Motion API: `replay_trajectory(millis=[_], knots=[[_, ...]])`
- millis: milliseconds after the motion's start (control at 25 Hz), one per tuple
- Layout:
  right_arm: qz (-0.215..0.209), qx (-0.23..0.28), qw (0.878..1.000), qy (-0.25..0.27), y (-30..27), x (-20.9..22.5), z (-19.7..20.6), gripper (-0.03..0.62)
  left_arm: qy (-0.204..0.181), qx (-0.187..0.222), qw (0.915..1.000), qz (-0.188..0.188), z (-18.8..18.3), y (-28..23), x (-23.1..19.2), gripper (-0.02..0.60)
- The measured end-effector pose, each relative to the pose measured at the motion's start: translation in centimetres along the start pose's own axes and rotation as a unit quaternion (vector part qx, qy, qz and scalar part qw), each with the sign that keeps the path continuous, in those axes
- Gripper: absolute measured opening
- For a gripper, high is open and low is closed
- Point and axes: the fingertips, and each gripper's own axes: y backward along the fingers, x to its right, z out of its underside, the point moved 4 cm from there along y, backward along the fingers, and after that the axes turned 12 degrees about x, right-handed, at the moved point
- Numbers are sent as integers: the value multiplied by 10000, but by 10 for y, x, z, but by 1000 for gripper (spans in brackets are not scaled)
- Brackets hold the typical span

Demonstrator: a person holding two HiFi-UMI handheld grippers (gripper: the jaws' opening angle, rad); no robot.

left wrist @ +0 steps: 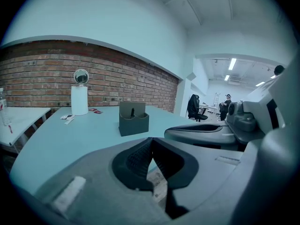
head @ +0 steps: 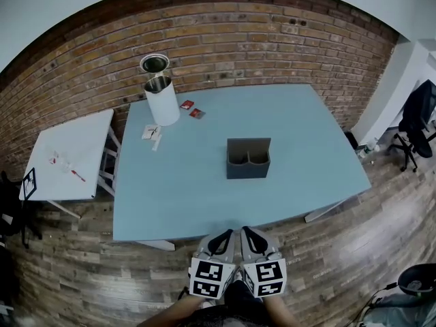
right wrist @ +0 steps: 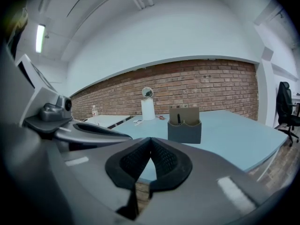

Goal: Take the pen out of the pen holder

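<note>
A dark grey two-cup pen holder stands near the middle of the light blue table. A black pen sticks up in its left cup; it shows in the right gripper view as the pen too. My left gripper and right gripper hang side by side just off the table's near edge, well short of the holder. Both are shut with nothing between the jaws. The holder lies straight ahead of the left gripper, and the holder ahead of the right gripper.
A white cylinder with a round mirror stands at the table's far left, with small cards and a paper slip near it. A white side table is left, a brick wall behind, an office chair far right.
</note>
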Motion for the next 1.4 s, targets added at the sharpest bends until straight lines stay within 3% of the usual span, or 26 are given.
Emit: replay_trajectory(millis=[920,1400], knots=[[-808,-85,9967,33,-61,68,-7,5,-197,-178,9971,-718,-16,-80,-12,5],[-806,-30,9966,154,-78,82,-12,5,-231,-137,9966,-774,-23,-96,-19,5]])
